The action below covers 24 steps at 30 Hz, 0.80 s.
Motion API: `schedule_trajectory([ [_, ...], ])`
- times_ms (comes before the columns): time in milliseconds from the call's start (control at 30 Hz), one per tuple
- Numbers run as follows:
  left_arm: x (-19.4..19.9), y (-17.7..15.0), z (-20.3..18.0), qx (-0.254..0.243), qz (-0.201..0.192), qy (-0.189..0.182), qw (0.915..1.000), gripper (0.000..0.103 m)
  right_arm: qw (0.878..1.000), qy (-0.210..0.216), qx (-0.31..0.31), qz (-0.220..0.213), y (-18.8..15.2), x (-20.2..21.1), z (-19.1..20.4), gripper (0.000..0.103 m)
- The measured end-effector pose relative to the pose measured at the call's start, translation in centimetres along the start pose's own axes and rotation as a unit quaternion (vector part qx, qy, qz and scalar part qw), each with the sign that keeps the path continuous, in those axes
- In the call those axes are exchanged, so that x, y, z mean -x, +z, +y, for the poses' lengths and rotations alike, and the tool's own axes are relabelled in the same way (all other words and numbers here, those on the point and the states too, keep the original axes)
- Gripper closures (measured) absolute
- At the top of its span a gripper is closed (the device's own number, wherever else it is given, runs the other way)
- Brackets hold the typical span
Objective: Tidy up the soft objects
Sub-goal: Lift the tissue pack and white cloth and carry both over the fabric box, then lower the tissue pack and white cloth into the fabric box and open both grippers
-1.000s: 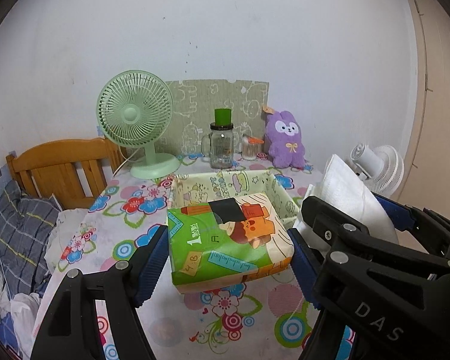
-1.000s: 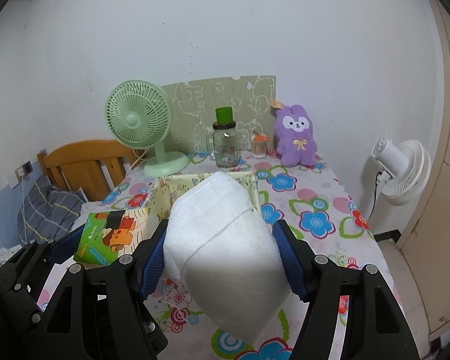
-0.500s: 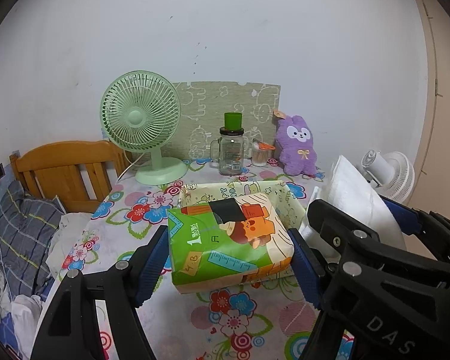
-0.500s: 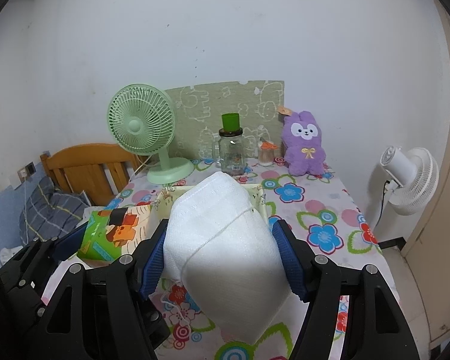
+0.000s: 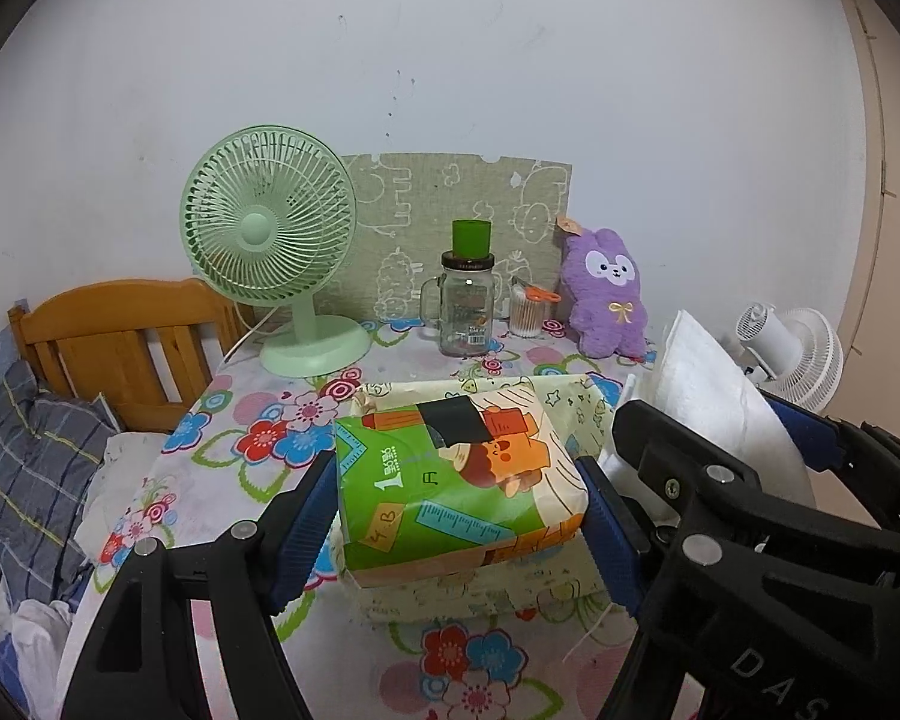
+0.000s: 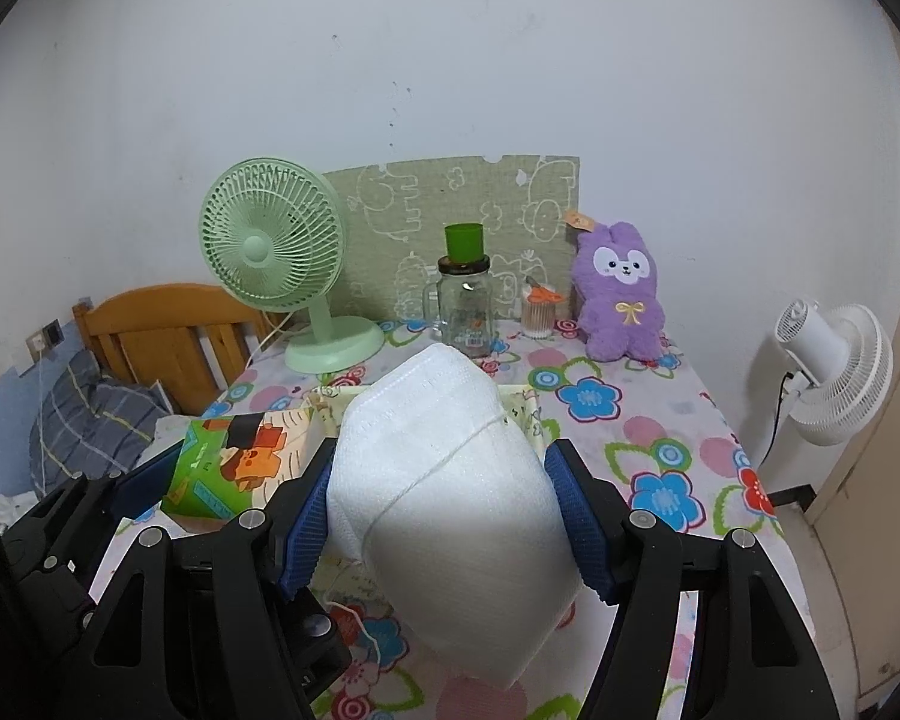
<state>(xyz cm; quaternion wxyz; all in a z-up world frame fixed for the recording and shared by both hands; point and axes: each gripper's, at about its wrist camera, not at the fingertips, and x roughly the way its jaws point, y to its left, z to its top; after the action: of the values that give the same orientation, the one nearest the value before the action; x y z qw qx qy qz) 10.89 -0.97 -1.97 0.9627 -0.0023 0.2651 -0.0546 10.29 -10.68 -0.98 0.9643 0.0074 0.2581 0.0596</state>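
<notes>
1. both tongs have carried their loads forward over the past second, so the fabric bin (image 5: 576,399) now sits right under the green tissue pack (image 5: 456,480) instead of beyond it.
2. left tongs (image 5: 459,519) are clamped on the tissue pack, blue pads pressing both of its sides; right tongs (image 6: 444,516) are clamped on the white padded bundle (image 6: 450,498), held just to the right of the pack, over the bin.
3. most of the bin is hidden behind the 2 loads; whether either load touches it is hard to tell.
4. the desk (image 6: 660,420) wears a flowered cloth; at its back stand a green fan (image 5: 270,240), a glass jar (image 5: 467,306) and a purple plush rabbit (image 5: 609,294).
5. a wooden bed frame (image 5: 120,336) sits left, a white fan (image 6: 834,372) right.
</notes>
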Motion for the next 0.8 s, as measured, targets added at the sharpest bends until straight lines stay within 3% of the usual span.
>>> schedule_trajectory([
  [800, -7.1, 0.8, 0.7, -0.003, 0.038, -0.010, 0.9992, 0.023, 1.000, 0.006, -0.014, 0.025, 0.7, -7.0, -1.8, 0.033],
])
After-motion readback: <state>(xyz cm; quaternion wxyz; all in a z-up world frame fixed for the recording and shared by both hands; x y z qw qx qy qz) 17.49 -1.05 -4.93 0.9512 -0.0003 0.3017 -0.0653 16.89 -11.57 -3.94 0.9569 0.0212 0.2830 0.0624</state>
